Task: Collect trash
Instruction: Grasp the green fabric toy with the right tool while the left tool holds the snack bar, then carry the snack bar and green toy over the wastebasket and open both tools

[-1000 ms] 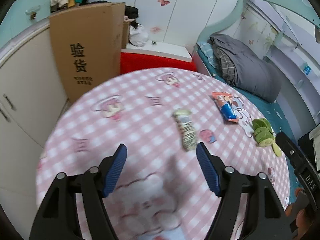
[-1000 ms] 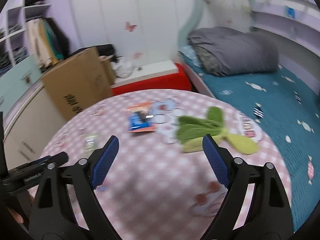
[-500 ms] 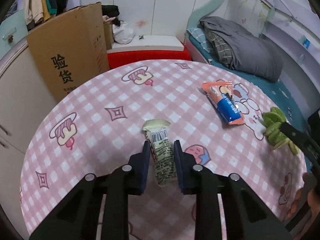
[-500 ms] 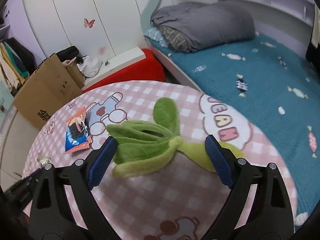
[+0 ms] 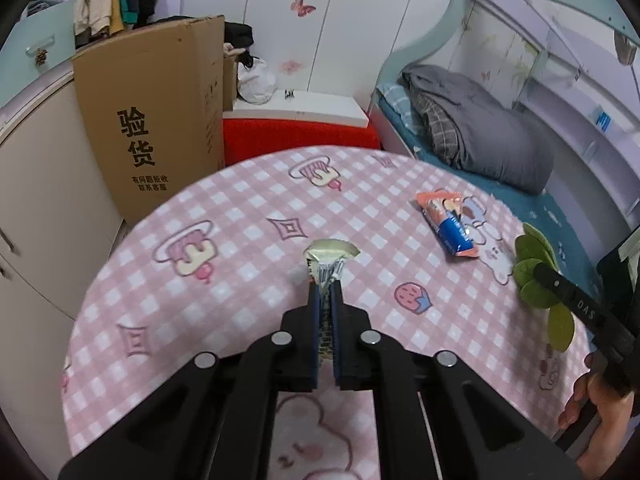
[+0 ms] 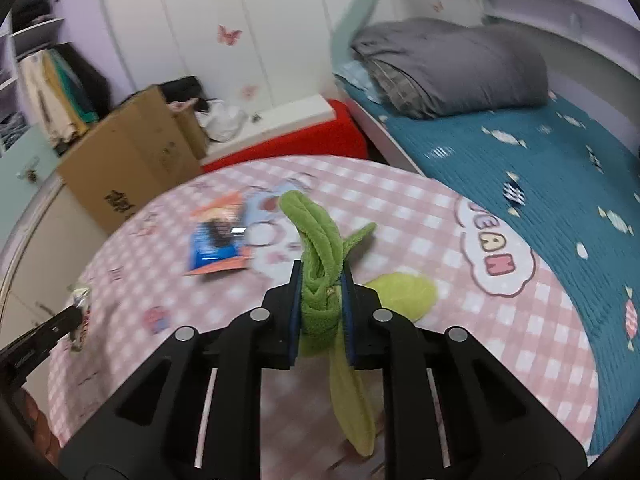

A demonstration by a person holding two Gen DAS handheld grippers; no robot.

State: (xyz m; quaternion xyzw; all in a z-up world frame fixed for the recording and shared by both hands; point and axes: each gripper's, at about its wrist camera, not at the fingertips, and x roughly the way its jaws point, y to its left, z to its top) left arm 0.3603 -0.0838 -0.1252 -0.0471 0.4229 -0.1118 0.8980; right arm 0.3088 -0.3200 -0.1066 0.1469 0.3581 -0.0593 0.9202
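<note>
Left gripper: I'm holding my left gripper (image 5: 326, 292) over the middle of the round pink-and-white checked worktop (image 5: 240, 216), and its jaws are clamped together on the crinkled pale-yellow snack wrapper with a barcode (image 5: 329, 256).
Pale wrapper: its torn top end is fanning out just beyond the blue pads (image 5: 315, 320), while the rest is running back between them.
Right gripper: my right gripper (image 6: 322, 294) is closing its jaws, and the bunched green plush leafy toy (image 6: 320, 240) is already squeezed between the pads.
Green toy: one thick leaf is sticking up past the tips, a paler lime-yellow end (image 6: 404, 292) is lying on the worktop to the right, and another pale strip is hanging down under the jaws.
Other trash: the flat orange-and-blue snack packet (image 5: 450, 224) is lying loose on the worktop, well apart from both grippers, between the two in the left wrist view.
Cross view: from the left camera I'm seeing the right gripper's black arm at the far right edge, with a hand (image 5: 592, 404) behind it.
Surroundings: a tall brown cardboard box with black printed characters (image 5: 156, 120) is standing behind the worktop, and a grey rolled duvet (image 6: 452, 64) is lying on the teal bed (image 6: 520, 152).
</note>
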